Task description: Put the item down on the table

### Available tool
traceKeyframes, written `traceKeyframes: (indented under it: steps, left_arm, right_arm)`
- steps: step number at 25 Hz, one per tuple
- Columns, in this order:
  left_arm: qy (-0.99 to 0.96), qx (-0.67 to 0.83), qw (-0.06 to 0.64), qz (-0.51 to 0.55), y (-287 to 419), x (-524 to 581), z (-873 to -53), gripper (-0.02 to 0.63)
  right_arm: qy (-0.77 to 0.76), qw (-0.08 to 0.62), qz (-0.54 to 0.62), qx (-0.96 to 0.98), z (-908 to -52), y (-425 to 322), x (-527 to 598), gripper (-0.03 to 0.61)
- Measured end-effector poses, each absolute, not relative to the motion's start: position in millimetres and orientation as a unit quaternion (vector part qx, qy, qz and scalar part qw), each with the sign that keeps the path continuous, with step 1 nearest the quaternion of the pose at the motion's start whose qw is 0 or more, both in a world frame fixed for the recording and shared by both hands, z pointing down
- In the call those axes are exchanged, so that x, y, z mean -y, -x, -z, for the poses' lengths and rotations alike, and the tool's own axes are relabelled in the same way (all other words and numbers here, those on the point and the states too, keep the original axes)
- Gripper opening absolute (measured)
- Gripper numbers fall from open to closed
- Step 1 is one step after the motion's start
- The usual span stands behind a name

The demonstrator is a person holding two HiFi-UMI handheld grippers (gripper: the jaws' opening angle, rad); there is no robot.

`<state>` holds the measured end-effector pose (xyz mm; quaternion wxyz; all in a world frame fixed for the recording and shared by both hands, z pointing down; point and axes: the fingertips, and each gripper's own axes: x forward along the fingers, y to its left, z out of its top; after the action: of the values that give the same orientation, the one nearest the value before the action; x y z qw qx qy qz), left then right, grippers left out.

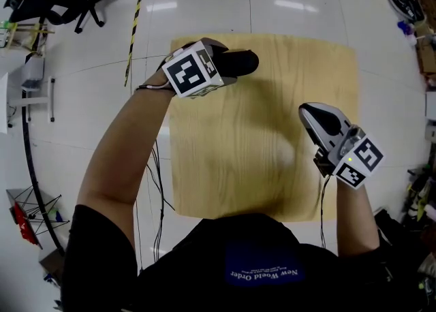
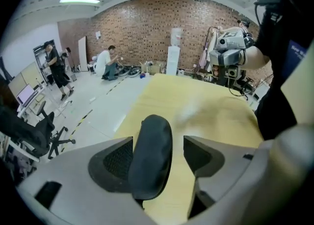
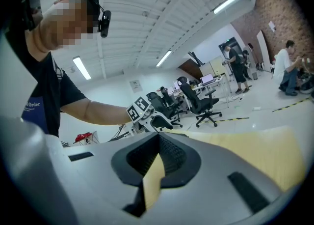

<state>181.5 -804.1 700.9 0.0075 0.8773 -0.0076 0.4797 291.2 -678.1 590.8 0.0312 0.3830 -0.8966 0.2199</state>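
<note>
The head view looks steeply down from above the person onto the wooden table (image 1: pixel 259 147), taking in the left gripper (image 1: pixel 231 65) and the right gripper (image 1: pixel 310 110). Each gripper view sits close behind its own jaws. The left one faces a brick wall (image 2: pixel 147 22), with the right gripper beyond the jaws, to their right. The right one faces office chairs (image 3: pixel 201 103), with the left gripper beyond its jaw tips. All three views share the tabletop.
</note>
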Motion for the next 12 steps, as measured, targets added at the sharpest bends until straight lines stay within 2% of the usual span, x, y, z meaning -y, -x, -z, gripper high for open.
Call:
traceKeyframes:
  steps: [4,12]
  left_arm:
    - [-0.92,0.046,0.033,-0.387,-179.6,796.1,-637.4,0.304]
    - [-0.983,0.059,0.161,-0.06,-138.7,679.4,-457.8,0.302]
  right_arm:
    - [-0.384,0.027,-0.201,0.9,-566.3,-287.7,672.3,-0.012]
    - [-0.39,0.013,-0.155,0.907,-484.7,-282.3,642.2,-0.012]
